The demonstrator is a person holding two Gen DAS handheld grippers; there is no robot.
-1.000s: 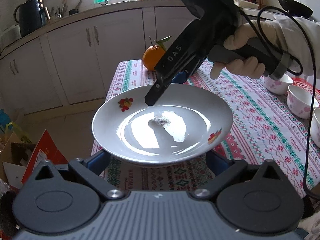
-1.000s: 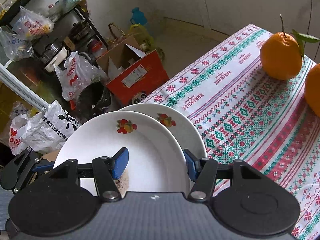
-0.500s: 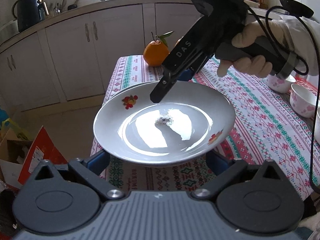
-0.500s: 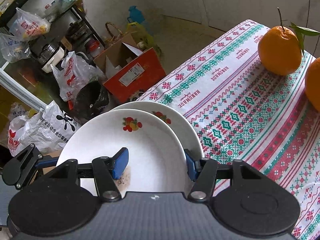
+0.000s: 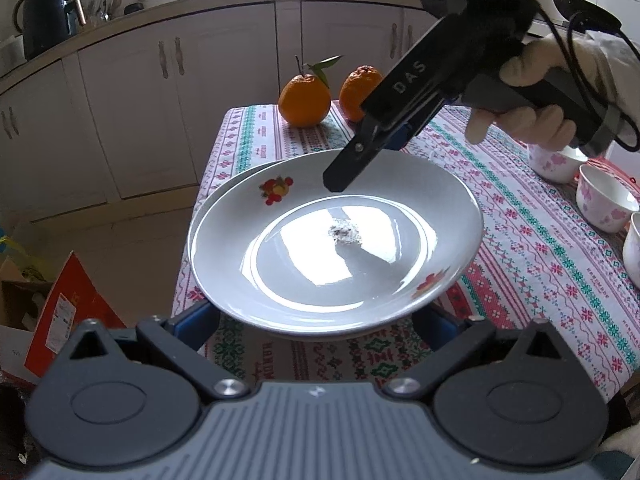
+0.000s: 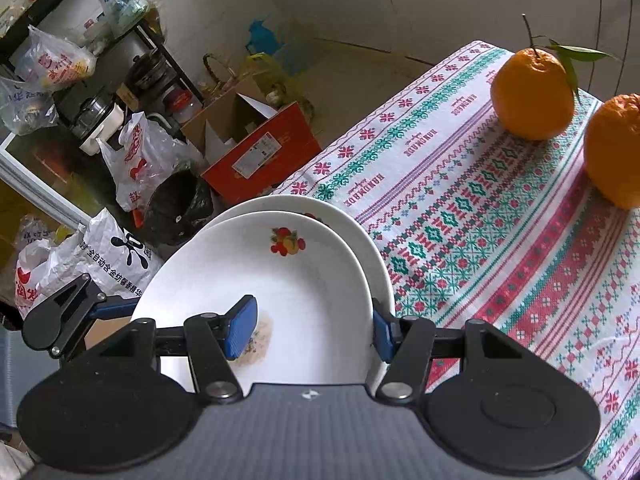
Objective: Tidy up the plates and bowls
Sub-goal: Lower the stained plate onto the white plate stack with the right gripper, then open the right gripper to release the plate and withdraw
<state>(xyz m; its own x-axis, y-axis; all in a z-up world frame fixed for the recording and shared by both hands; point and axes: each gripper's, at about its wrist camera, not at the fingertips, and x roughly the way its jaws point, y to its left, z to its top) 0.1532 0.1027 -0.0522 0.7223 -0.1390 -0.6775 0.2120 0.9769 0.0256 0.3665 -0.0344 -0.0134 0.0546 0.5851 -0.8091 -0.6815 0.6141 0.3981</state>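
A white deep plate (image 5: 340,264) with fruit motifs and a small stain is held over the patterned table. My right gripper (image 5: 360,164) comes in from the upper right and is shut on its far rim. One pad (image 6: 240,328) lies inside the plate (image 6: 280,280) and the other against the outside. Just below sits a second matching plate (image 6: 360,236), its rim showing as a crescent (image 5: 230,186) at the left. My left gripper (image 5: 318,320) stands spread wide with its fingers under the top plate's near rim. Whether those pads touch is hidden.
Two oranges (image 5: 304,98) (image 5: 360,92) stand at the table's far corner. Several pink-flowered bowls (image 5: 604,200) sit at the right. A gloved hand (image 5: 520,120) holds the right gripper. Past the table's left edge the floor holds a red box (image 6: 260,152) and bags.
The top plate has slid a little further over the lower plate, whose rim now shows in the left wrist view. The right gripper shifted slightly right, uncovering the second orange.
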